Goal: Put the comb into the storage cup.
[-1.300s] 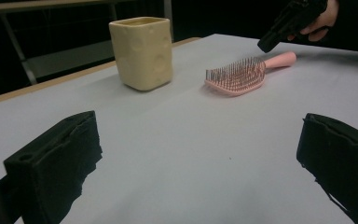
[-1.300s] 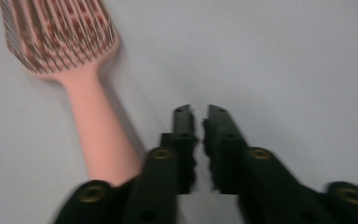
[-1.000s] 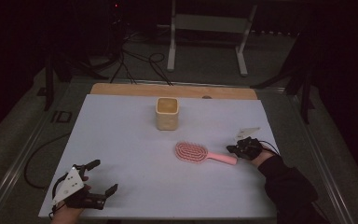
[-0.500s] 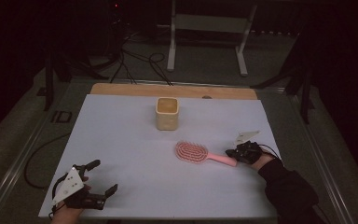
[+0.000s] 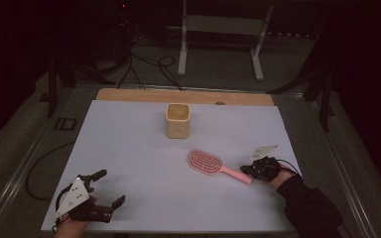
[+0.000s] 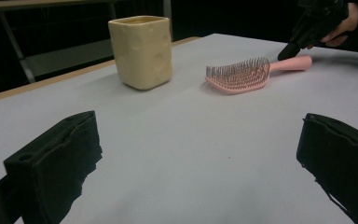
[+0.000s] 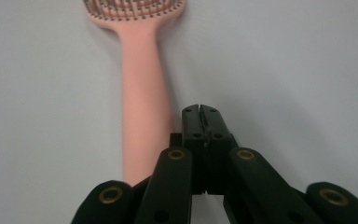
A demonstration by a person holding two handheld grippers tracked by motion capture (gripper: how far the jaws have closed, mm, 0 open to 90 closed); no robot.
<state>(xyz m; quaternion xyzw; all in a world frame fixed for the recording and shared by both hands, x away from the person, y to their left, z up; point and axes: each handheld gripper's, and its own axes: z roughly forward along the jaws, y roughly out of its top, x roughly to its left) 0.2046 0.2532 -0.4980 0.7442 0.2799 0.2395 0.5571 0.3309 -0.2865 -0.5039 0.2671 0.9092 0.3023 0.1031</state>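
Right gripper (image 7: 200,108): jaws pressed together, nothing between them; tips hovered just right of the hairbrush handle as its own view showed, at the handle's free end.

Hairbrush (image 5: 213,165): pink, bristles up, lying flat on the white table (image 5: 129,148), right of centre. Long axis ran from the oval head, nearer the table's middle, out through the handle toward the right gripper (image 5: 258,169). From the closed tips the handle lay immediately to the side, the head straight ahead and farther off.

Left gripper (image 5: 99,191): jaws spread wide, empty, at the near left edge, well apart from the brush.

Cup (image 5: 178,120): cream, upright, beyond the brush head, toward the far side.

Judgement: the right hand was much the nearer; its jaws would need to part and shift sideways across the handle before any grasp.
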